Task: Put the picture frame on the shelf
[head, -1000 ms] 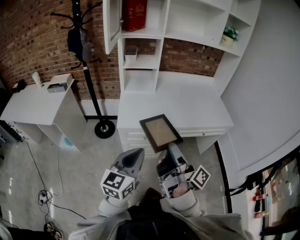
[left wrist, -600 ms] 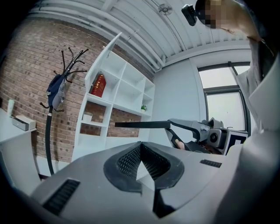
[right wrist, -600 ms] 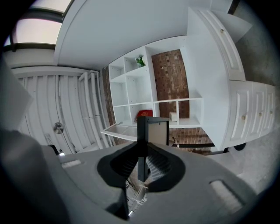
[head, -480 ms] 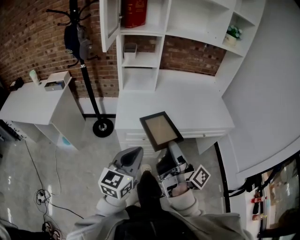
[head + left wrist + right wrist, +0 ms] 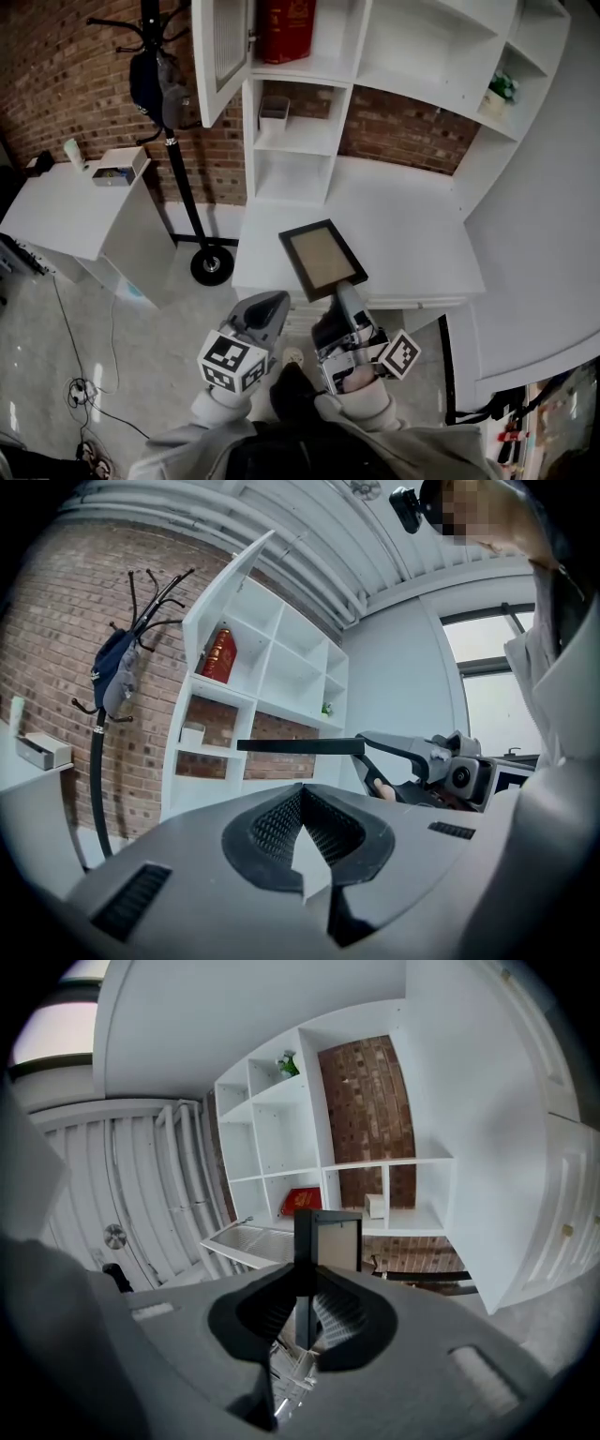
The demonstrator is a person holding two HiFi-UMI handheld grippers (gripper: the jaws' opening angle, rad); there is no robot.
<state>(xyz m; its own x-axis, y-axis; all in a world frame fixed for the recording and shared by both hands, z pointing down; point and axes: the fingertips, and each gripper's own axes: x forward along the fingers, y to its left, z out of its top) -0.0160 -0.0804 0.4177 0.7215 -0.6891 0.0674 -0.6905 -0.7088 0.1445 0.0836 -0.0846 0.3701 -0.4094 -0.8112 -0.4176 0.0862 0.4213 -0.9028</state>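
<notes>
A dark picture frame [image 5: 322,258] with a tan inside is held flat above the front of the white desk [image 5: 412,230]. My right gripper [image 5: 343,293] is shut on its near edge. In the right gripper view the frame [image 5: 330,1237] stands edge-on between the pads [image 5: 339,1312], with the white shelf unit [image 5: 375,1162] beyond it. My left gripper [image 5: 271,307] hangs beside it on the left, shut with nothing in it. The left gripper view shows the frame [image 5: 300,746] as a thin dark bar ahead. The shelf unit [image 5: 292,141] rises behind the desk.
A red object [image 5: 286,28] fills an upper shelf compartment, beside an open cabinet door [image 5: 217,56]. A small white box [image 5: 274,110] sits one shelf lower and a potted plant [image 5: 503,86] at the far right. A coat stand [image 5: 178,169] and a white side table [image 5: 66,206] stand to the left.
The desk and shelf unit have slid lower and nearer in the head view. The frame stays in the right gripper at the same spot in view, and both grippers keep their pose.
</notes>
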